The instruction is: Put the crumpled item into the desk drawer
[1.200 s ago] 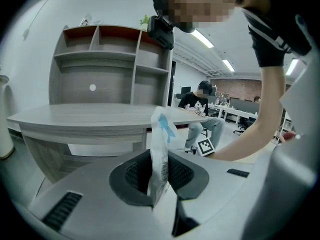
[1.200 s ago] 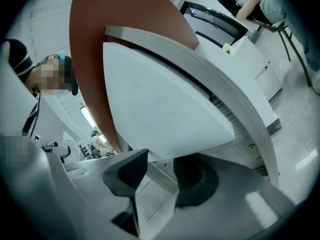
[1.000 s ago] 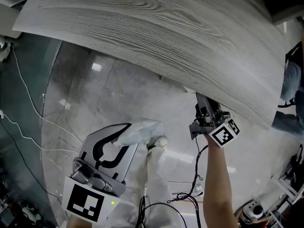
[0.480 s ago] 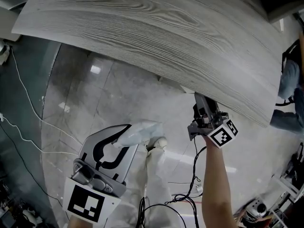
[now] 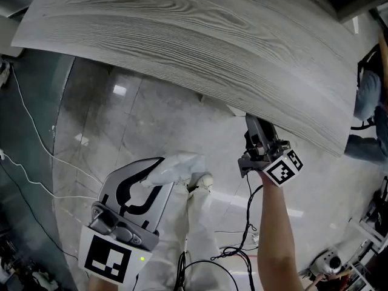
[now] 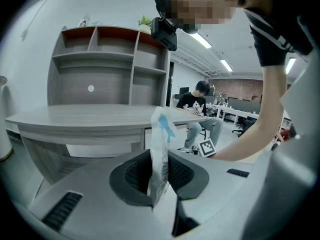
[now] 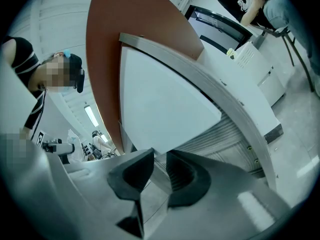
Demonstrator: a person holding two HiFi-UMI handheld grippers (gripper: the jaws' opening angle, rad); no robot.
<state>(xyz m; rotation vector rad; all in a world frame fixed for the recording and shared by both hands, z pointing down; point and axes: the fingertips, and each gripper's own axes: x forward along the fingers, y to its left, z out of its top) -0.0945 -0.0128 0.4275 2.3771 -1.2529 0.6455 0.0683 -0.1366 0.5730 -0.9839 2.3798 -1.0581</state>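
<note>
My left gripper [image 5: 166, 176] is low at the left, shut on the crumpled item [image 5: 179, 167], a white plastic wrapper with blue print. In the left gripper view the wrapper [image 6: 161, 146] stands pinched upright between the dark pads of the left gripper [image 6: 159, 173]. My right gripper [image 5: 254, 128] reaches level under the edge of the grey wood desk [image 5: 194, 35]. Its jaws have just been closing. In the right gripper view the right gripper [image 7: 160, 171] holds a pale strip, the edge of the white drawer front [image 7: 165, 104], which fills the gap between its pads.
White cables [image 5: 33, 132] trail over the glossy floor at the left. A seated person [image 5: 367, 102] is beyond the desk's right end. The wearer's white-clad leg and shoe [image 5: 203, 180] are between the grippers. A grey shelf unit [image 6: 110, 64] stands on the desk.
Both grippers stay where they were. The head view has drifted slightly, so the desk edge and the right gripper sit a little higher in the frame.
</note>
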